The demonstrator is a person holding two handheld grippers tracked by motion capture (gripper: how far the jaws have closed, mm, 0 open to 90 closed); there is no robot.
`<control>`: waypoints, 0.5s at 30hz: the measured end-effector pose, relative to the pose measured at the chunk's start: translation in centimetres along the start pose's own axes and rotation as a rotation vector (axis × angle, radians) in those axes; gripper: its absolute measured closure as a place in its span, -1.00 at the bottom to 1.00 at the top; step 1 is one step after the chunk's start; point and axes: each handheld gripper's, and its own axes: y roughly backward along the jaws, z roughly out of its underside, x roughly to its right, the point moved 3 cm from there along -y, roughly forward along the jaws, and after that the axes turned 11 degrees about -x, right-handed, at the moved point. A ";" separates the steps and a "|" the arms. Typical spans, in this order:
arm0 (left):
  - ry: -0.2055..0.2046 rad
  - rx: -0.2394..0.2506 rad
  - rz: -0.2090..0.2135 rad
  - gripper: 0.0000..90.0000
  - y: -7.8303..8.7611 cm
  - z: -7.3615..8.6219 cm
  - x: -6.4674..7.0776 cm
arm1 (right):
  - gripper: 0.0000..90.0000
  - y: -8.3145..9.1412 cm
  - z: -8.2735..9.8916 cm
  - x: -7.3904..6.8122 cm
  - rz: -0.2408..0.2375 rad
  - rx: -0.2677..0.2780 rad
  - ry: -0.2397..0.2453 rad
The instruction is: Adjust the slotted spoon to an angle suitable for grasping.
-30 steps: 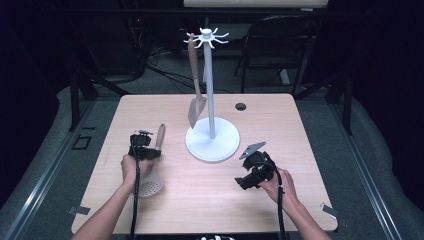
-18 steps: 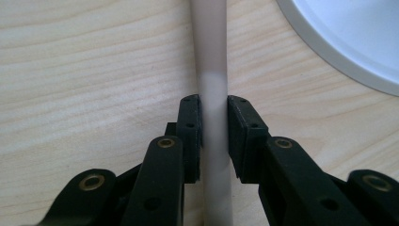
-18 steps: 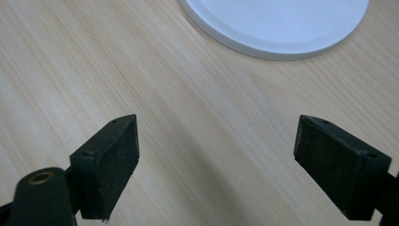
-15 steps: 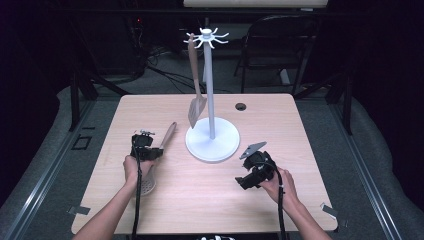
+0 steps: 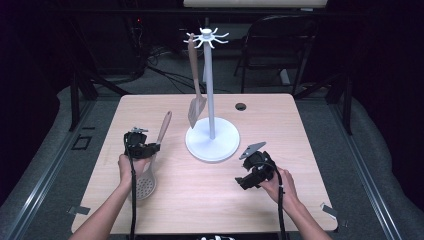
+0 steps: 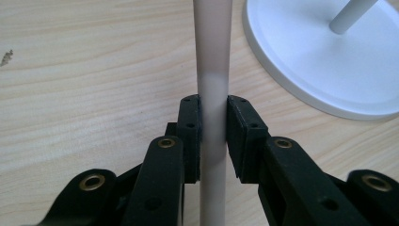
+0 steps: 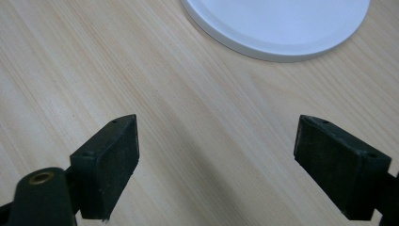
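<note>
High view: left gripper clamps the beige handle of a perforated skimmer spoon; a tan spatula already hangs on the white hook stand, so the skimmer remains to hang.

Left gripper view: pads pinch the handle.

Right gripper view: right gripper gapes wide, empty, over the wooden table.

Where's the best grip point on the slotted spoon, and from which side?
Grip the slotted spoon on its straight round handle, near mid-length, jaws closing across its width from above. The handle is narrow and even, while the perforated bowl is wide and flat. The left hand-held gripper is already shut on it there; the handle end tilts up toward the white rack base.
</note>
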 end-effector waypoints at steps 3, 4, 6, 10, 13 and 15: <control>-0.010 0.025 0.002 0.70 0.6 0.1 0.1 | -0.69 0.0 0.0 0.0 0.008 -0.005 0.001; -0.012 0.034 0.002 0.70 0.7 0.2 0.1 | -0.69 0.0 0.0 0.0 0.002 -0.003 0.000; -0.023 0.045 0.001 0.70 1.0 0.3 0.1 | -0.69 0.0 0.0 0.0 0.005 -0.009 0.006; -0.033 0.063 0.008 0.70 1.5 0.4 0.3 | -0.69 0.0 0.0 -0.1 0.001 -0.010 0.007; -0.045 0.054 0.010 0.70 1.5 0.5 0.4 | -0.69 -0.1 0.0 -0.1 -0.002 -0.007 0.004; -0.059 0.032 0.003 0.70 1.2 0.4 0.5 | -0.69 -0.1 -0.1 -0.1 -0.003 -0.015 0.007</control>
